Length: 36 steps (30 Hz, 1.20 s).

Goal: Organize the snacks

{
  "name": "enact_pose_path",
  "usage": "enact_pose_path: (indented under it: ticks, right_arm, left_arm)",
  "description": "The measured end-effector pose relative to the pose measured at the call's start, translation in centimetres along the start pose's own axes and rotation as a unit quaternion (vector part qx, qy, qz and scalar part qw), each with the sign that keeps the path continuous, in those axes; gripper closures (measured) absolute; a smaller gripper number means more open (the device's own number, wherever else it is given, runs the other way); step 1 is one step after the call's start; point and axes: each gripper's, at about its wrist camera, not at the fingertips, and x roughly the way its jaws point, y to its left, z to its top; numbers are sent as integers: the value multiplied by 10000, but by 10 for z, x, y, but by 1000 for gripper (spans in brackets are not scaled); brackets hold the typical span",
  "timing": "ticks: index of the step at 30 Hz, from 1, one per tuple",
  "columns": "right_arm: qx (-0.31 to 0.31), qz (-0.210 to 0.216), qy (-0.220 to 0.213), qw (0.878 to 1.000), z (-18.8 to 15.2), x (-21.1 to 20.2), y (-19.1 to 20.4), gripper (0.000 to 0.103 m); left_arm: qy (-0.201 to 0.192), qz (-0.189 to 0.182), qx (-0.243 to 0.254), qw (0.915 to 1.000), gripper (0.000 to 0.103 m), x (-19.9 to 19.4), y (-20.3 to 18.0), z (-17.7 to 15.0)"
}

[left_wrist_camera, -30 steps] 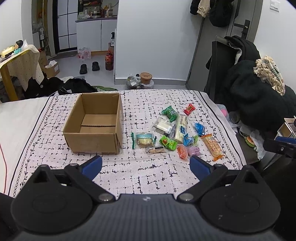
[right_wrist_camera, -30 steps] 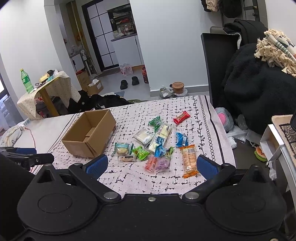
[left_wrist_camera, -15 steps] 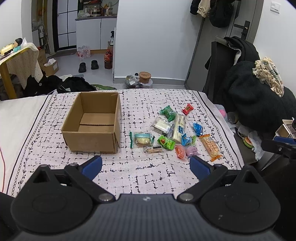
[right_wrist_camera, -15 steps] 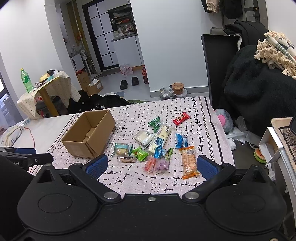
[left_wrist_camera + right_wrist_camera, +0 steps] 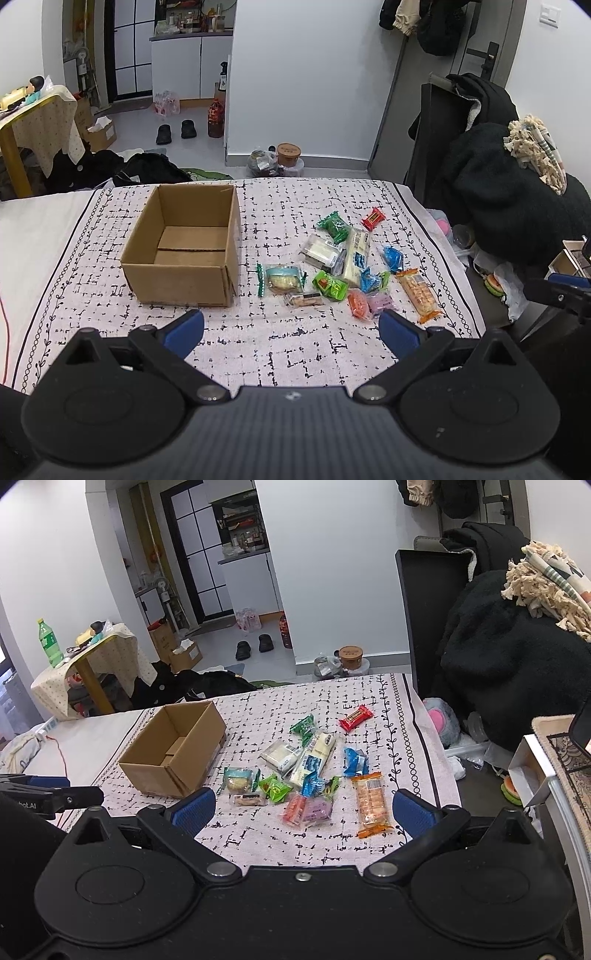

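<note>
An empty open cardboard box (image 5: 184, 251) (image 5: 173, 753) stands on the patterned cloth. To its right lie several wrapped snacks: a red bar (image 5: 373, 218) (image 5: 355, 718), a long white pack (image 5: 355, 256) (image 5: 314, 755), an orange cracker pack (image 5: 418, 291) (image 5: 371, 803), green packs (image 5: 330, 285) (image 5: 274, 788) and others. My left gripper (image 5: 291, 328) hovers open near the cloth's front edge, holding nothing. My right gripper (image 5: 304, 808) is open too, low in front of the snack pile, nothing between its fingers.
The cloth-covered surface (image 5: 295, 343) drops off at the right, where a chair piled with black clothing (image 5: 509, 199) stands. Bags, shoes (image 5: 175, 131) and a small table (image 5: 88, 657) sit on the floor beyond the far edge.
Both views have shifted slightly; the box and snacks sit a little lower and nearer in the left wrist view. Both grippers stay open. No snack has moved.
</note>
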Motion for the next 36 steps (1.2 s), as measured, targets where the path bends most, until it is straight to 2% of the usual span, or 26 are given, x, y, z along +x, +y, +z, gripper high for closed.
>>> enact_pose_path:
  ticks: [11,21,25,36]
  right_arm:
    - [184,26,53,9998,-2,4,-7,0]
    - [336,-169,127,9992,-1,22,-21,0]
    - [56,-262,76,9996,0,31,-19,0]
    - [-88,-344,409,9985,9,76,-28,11]
  left_arm:
    - [21,-146,154,9998,3,8,-12,2]
    - [125,-277,253,9992,3,30,-19,8]
    - [134,-346,240,9990,3,44,-19,12]
    - [316,-553,253,9976,3,90,-20,27]
